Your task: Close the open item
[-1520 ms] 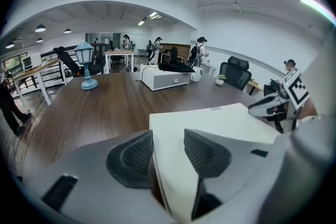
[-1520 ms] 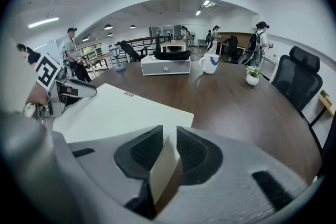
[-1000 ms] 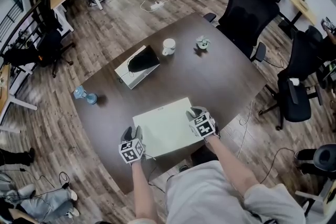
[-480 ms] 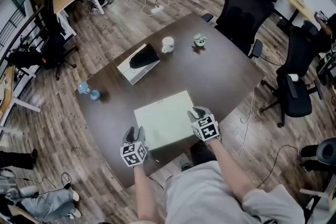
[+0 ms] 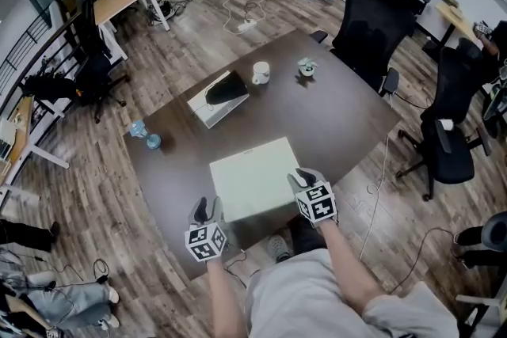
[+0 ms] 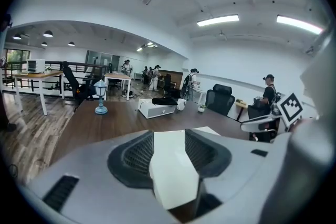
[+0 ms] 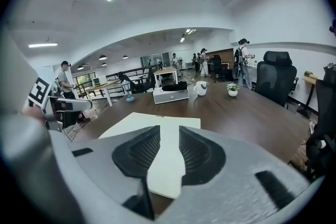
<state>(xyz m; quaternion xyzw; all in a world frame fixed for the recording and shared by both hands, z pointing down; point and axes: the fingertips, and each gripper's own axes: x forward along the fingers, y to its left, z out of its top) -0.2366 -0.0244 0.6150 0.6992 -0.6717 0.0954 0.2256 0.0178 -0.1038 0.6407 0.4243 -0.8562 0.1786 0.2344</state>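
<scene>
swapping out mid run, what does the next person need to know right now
Left tool: open, empty, beside the near left corner of the pale item.
Right tool: open, jaws have just been opening, empty, at the item's near right corner.
Pale item: lies flat at the near edge of the table; it looks closed.
Done: the closing, it seems.
Left: probably nothing; check that the top sits flush.
</scene>
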